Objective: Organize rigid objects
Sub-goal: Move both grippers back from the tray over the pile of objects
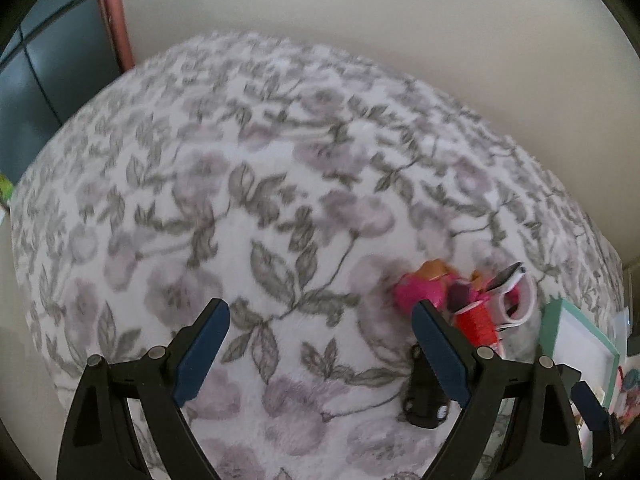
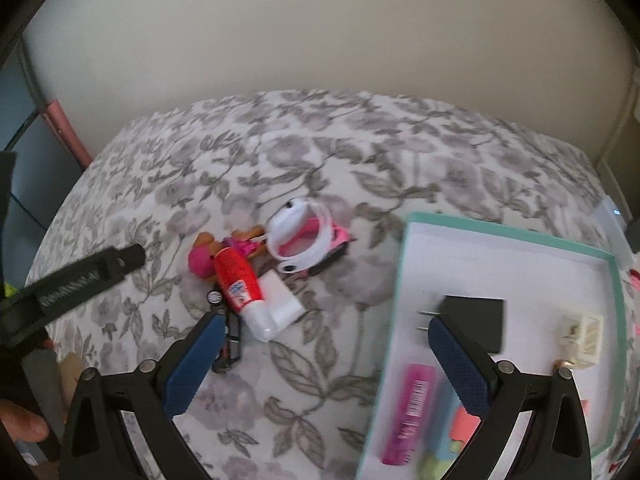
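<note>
A small pile lies on the floral blanket [image 2: 304, 152]: a red tube with a white cap [image 2: 240, 284], a white block [image 2: 282, 296], a pink doll [image 2: 204, 260], a white and pink watch [image 2: 300, 240] and a black toy car [image 2: 228, 332]. A teal-rimmed white box [image 2: 516, 240] to the right holds a black charger [image 2: 476, 320], a pink tube [image 2: 408, 412] and a cream cube [image 2: 584, 336]. My right gripper [image 2: 324, 360] is open and empty between pile and box. My left gripper [image 1: 320, 344] is open and empty left of the red tube [image 1: 478, 322], doll [image 1: 420, 288], watch [image 1: 508, 284] and car [image 1: 424, 400].
A beige wall [image 2: 320, 40] stands behind the bed. A pink post [image 1: 118, 24] and dark panels [image 1: 40, 80] are at the far left. The left gripper's arm [image 2: 80, 276] reaches in from the left of the right wrist view. The box corner [image 1: 576, 344] shows at the right.
</note>
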Demonstrator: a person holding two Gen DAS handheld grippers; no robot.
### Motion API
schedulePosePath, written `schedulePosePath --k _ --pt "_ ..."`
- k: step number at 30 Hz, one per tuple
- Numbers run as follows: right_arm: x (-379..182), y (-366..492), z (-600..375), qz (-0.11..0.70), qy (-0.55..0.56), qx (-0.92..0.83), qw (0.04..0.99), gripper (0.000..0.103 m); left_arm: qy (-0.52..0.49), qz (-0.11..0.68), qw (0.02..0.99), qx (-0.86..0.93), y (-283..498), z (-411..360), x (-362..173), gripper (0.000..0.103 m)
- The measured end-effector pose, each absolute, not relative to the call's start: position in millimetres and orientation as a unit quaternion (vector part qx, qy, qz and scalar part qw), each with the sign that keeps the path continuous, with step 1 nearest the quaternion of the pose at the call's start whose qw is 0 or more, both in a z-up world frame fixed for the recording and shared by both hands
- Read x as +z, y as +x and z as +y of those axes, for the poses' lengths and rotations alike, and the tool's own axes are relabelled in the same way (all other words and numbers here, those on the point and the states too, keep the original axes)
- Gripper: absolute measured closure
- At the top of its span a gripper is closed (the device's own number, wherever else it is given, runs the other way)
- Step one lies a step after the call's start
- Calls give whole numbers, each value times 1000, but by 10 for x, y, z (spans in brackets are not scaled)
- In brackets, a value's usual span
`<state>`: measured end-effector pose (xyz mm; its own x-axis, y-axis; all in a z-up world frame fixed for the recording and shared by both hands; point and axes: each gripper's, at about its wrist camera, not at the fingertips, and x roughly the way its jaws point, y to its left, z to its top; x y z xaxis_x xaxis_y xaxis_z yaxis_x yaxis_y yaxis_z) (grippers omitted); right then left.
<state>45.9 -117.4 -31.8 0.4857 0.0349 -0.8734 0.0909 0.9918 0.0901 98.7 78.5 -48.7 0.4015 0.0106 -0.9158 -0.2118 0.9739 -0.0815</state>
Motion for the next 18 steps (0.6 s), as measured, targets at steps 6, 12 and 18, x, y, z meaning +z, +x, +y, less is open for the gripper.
schedulePosePath --k 6,12,18 --pt "-452 593 -1004 519 46 -3 854 11 -110 569 811 77 1008 860 -693 10" --pt "-550 701 -881 529 37 11 848 20 -117 581 800 89 1024 914 -799 10" --pt "-600 782 -772 532 29 23 846 29 -116 585 797 93 1018 941 -831 10"
